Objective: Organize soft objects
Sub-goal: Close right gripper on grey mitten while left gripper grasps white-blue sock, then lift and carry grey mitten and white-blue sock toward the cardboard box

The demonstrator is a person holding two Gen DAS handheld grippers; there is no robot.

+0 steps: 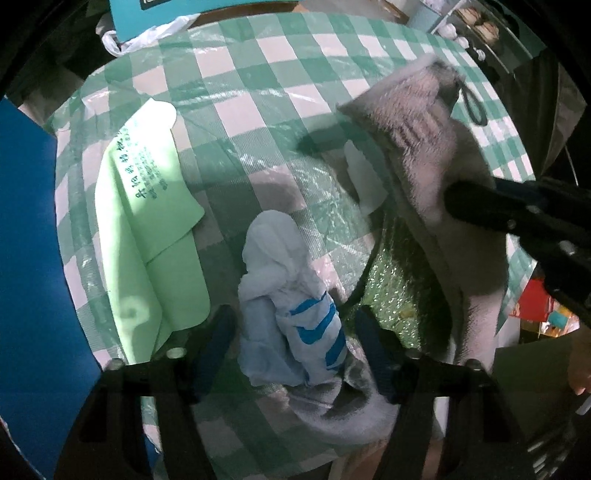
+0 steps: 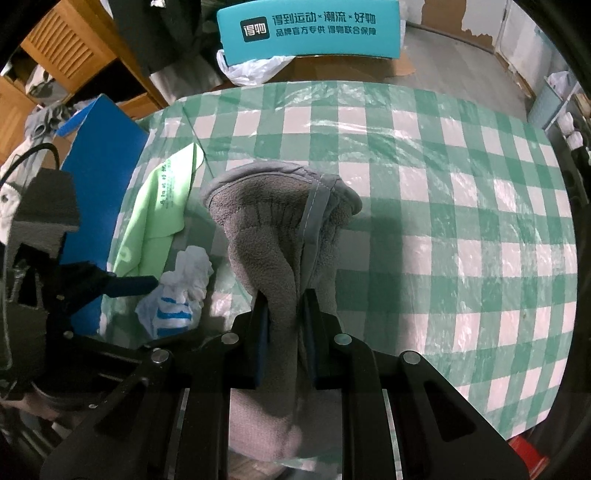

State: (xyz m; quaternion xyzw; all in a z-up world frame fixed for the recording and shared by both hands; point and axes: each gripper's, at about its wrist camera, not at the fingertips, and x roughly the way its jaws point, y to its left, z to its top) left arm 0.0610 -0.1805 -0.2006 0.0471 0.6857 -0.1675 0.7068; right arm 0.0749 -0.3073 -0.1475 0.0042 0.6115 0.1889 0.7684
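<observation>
My right gripper (image 2: 284,295) is shut on a grey fleece glove (image 2: 280,221) and holds it up above the checked table. The glove also shows in the left wrist view (image 1: 424,140), pinched by the right gripper (image 1: 454,199). My left gripper (image 1: 295,325) is open, its fingers on either side of a white sock with blue stripes (image 1: 295,295) that lies on the table; the sock also shows in the right wrist view (image 2: 177,295), with the left gripper (image 2: 147,284) beside it. A folded light green cloth (image 1: 147,221) lies to the left.
The table has a green and white checked cover (image 2: 443,221) under clear plastic. A blue board (image 2: 103,184) stands at its left edge. A teal box (image 2: 306,29) and a white plastic bag (image 2: 251,70) are behind the table. A glittery green piece (image 1: 391,295) lies under the glove.
</observation>
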